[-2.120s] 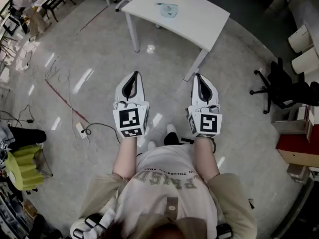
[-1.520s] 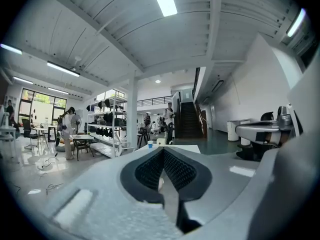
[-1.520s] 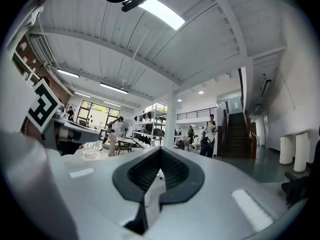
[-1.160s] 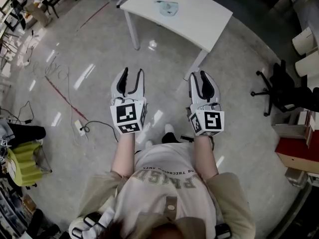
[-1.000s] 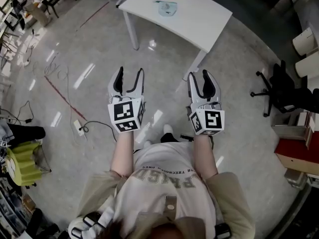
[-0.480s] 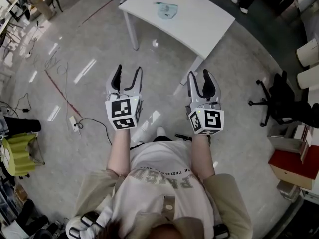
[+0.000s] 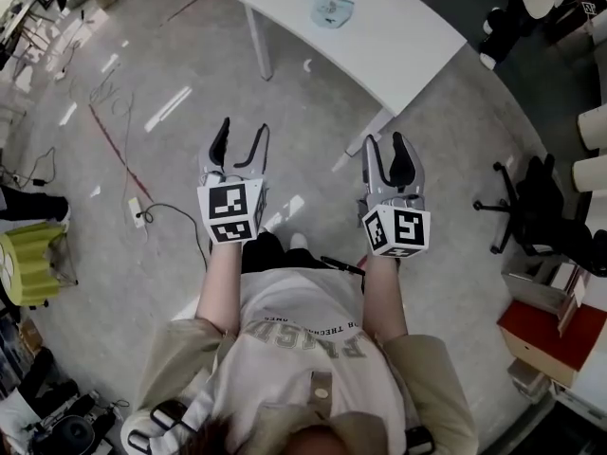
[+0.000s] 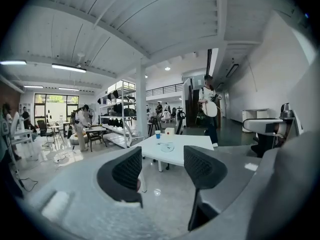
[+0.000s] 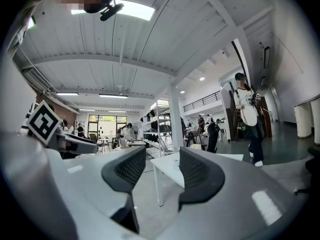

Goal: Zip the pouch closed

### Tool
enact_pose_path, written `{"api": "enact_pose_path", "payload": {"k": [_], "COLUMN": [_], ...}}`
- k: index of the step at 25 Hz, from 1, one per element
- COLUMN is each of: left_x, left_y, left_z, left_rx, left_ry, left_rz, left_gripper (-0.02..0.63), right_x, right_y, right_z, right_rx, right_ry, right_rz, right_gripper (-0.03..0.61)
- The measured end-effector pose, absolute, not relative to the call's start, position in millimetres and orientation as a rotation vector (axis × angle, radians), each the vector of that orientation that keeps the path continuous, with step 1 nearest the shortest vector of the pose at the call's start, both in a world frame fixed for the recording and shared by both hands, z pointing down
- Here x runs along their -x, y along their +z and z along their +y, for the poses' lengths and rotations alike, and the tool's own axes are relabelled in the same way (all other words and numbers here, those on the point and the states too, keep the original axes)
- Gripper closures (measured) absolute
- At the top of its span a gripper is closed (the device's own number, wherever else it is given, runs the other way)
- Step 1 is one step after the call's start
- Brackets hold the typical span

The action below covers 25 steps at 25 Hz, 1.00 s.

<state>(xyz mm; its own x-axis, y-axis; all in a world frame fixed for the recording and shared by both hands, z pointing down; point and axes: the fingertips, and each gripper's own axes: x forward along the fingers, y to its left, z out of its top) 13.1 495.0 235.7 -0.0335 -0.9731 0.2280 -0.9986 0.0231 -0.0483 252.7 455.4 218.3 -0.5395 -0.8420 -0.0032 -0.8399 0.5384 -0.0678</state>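
Both grippers are held out over the floor (image 7: 313, 112), well short of the table (image 7: 408, 41). The left gripper (image 7: 242, 131) is open, its jaws spread with nothing between them. Through the gap I see only the table, far off. The right gripper (image 7: 390, 143) is open too; its jaws have just been opening, and they hold nothing. The pouch (image 7: 331, 9) lies flat on the tabletop toward the far side, well apart from both grippers.

A stretch of floor and the table's near leg (image 7: 377, 129) lie between the grippers and the pouch. Near the pouch, at the far edge, stand a blue cup (image 8: 157, 134) and a small white box (image 8: 169, 131). To my right are a black office chair (image 7: 531, 192) and a red crate (image 7: 555, 335). To my left a cable (image 7: 175, 226) runs to a power strip (image 7: 136, 214). Beyond the table a person (image 8: 207, 101) stands with a white bag, near a white pillar (image 8: 141, 104).

Each gripper carries a marker cube (image 7: 233, 211) with black-and-white squares. The shirt (image 7: 303, 349) has block lettering, upside down to the head view — I can't read it reliably.

The floor is glossy, speckled grey and reflects the ceiling lights. The table is smooth and white on slim legs. The pouch is pale blue and looks thin and soft. The jaws are curved white shells, and their black pads (image 8: 127, 171) have a fine grid texture.
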Motion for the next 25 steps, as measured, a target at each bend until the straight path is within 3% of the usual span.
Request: {"api": "enact_pose_path", "payload": {"k": [12,25], "left_x": [18,83], "left_y": [270,255], "left_z": [407,274], "left_rx": [-2.107,-2.247], "left_ry": [0.342,0.318], "left_rz": [-2.055,-1.963], "left_gripper": [0.339,0.341], "right_x": [-219,-155], "right_y": [249,237], "right_z": [382,273], "right_rx": [1.556,1.685], "right_ry": [-0.169,-0.126], "right_rz": [2.732,2.629], "right_gripper": [0.393,0.393]}}
